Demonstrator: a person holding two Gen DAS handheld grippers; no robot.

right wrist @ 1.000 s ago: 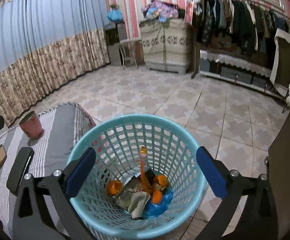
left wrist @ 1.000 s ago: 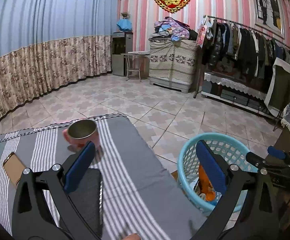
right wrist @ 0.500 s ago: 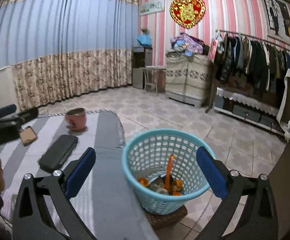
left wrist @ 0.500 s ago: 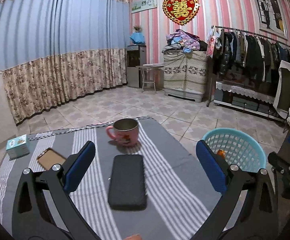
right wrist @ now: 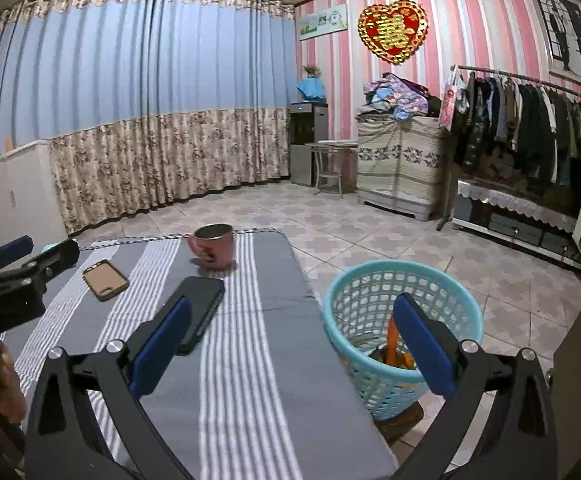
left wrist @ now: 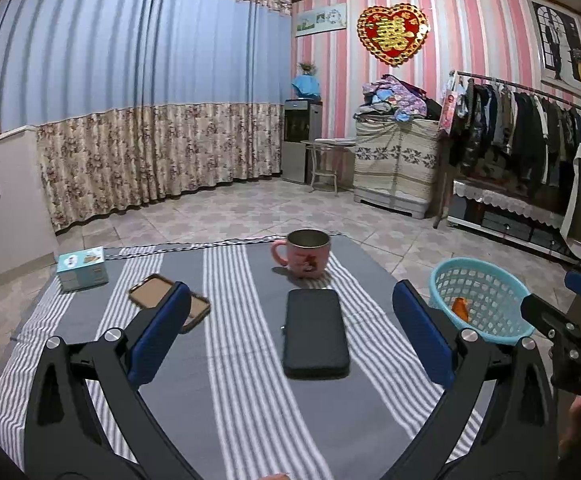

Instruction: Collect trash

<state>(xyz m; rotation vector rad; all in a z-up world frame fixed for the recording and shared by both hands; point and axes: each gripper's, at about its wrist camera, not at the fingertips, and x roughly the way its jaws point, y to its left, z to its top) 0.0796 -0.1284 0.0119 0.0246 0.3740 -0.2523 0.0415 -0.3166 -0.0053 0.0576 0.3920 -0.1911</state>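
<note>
A light blue plastic basket point(right wrist: 374, 284) stands on the floor at the table's right side, with orange scraps point(right wrist: 392, 344) showing inside it. In the left wrist view the same basket point(left wrist: 486, 280) sits at the right, an orange piece point(left wrist: 460, 307) visible through its rim. My left gripper point(left wrist: 290, 336) hangs open above the grey striped tablecloth point(left wrist: 226, 360), nothing between its fingers. My right gripper point(right wrist: 290, 344) is also open and empty, straddling the table's right edge and the basket. The right gripper's body point(left wrist: 570, 328) shows at the right of the left wrist view.
On the cloth lie a black case point(left wrist: 315, 332), a phone in a brown case point(left wrist: 162, 296), a pink mug point(left wrist: 304, 254) and a small blue box point(left wrist: 82, 268). Beyond is tiled floor point(right wrist: 390, 236), a clothes rack point(right wrist: 530, 120) and curtains.
Both grippers have pulled back and up from the basket toward the table's near side. The view widened from the basket's inside to the whole tabletop. Both stayed open.
</note>
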